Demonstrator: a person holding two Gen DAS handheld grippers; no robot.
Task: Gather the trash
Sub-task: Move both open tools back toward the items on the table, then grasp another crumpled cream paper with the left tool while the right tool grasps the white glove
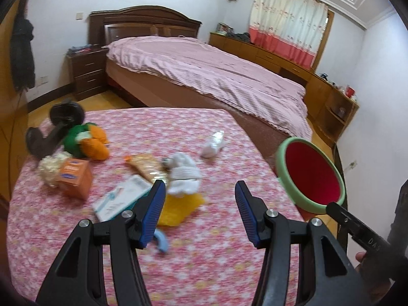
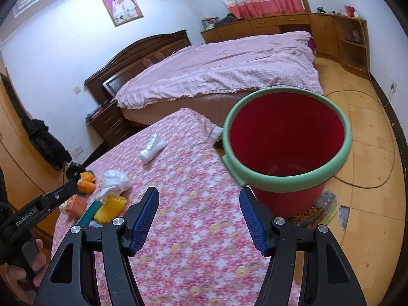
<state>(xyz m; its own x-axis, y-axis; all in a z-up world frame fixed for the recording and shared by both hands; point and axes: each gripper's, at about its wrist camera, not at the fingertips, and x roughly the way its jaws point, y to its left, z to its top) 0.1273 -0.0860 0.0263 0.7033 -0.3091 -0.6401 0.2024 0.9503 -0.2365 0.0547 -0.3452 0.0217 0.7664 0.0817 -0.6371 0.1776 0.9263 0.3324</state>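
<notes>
A red bucket (image 2: 285, 137) with a green rim stands on the floor at the table's right edge; it also shows in the left wrist view (image 1: 312, 172). It looks empty. On the pink floral table (image 1: 204, 242) lie a crumpled white tissue (image 1: 182, 172), a white wrapper (image 1: 213, 144), a snack packet (image 1: 148, 165), a yellow piece (image 1: 178, 210) and a white-teal box (image 1: 122, 197). My left gripper (image 1: 200, 213) is open and empty, just right of the pile. My right gripper (image 2: 199, 219) is open and empty over the table, beside the bucket.
An orange box (image 1: 75, 177), a green-orange plush toy (image 1: 88, 142) and a dark dumbbell (image 1: 54, 130) sit at the table's left. A small blue piece (image 1: 162, 241) lies near my left fingers. A bed (image 1: 216, 76) with a pink cover stands behind. A cable (image 2: 369, 137) runs across the floor.
</notes>
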